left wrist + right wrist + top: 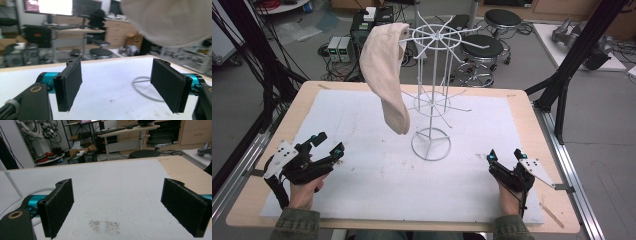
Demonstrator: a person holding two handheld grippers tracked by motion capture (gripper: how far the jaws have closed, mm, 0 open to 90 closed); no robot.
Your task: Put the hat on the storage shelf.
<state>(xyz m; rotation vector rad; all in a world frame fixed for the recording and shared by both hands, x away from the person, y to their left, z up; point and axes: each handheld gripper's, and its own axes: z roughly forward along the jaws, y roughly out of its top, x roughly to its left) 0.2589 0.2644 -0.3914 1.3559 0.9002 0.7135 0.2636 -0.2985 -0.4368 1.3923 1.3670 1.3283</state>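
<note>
Overhead view, gripper views (low, forward)

Left gripper — jaws wide apart, empty. Right gripper — jaws wide apart, empty. Both low, well apart.

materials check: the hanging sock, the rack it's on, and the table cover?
Sock: cream knit fabric, matte; it drapes and folds limply off an upper arm of the rack.
Rack: thin wire rods, glossy white, probably painted or coated metal; ring base, spoke arms.
Table cover: white matte sheet, scuffed and speckled; paper or thin board, can't tell. Light wood tabletop shows around it.
</note>
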